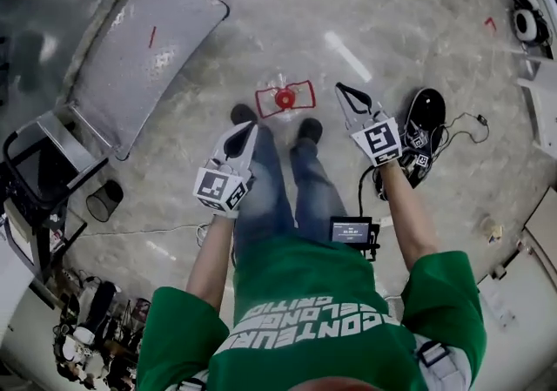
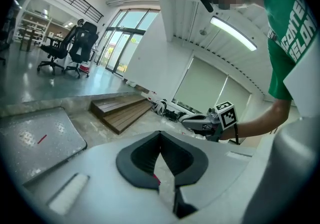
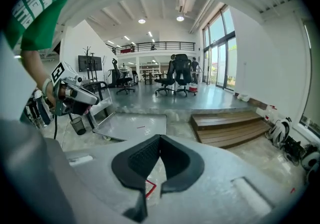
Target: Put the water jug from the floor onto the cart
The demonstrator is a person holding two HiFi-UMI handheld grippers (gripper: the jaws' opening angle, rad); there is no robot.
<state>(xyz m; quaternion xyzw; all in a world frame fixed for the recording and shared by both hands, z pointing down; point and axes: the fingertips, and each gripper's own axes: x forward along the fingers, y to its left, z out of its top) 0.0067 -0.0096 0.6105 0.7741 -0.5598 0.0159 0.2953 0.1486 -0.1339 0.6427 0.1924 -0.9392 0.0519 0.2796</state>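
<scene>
We are in a large open-plan office hall with a loft level. Taking the wooden steps point(image 3: 227, 127) as our mark: they climb from a marbled floor point(image 1: 392, 23) to a raised polished floor point(image 3: 150, 102). Black office chairs point(image 3: 179, 74) stand beyond them, tall windows point(image 3: 222, 53) rise behind them, and a railed mezzanine point(image 3: 152, 46) runs far beyond.

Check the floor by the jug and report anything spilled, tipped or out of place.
No spill shows; the water jug stands upright at the person's feet. Only oddity: black gear with a loose cable lies to its right.
</scene>
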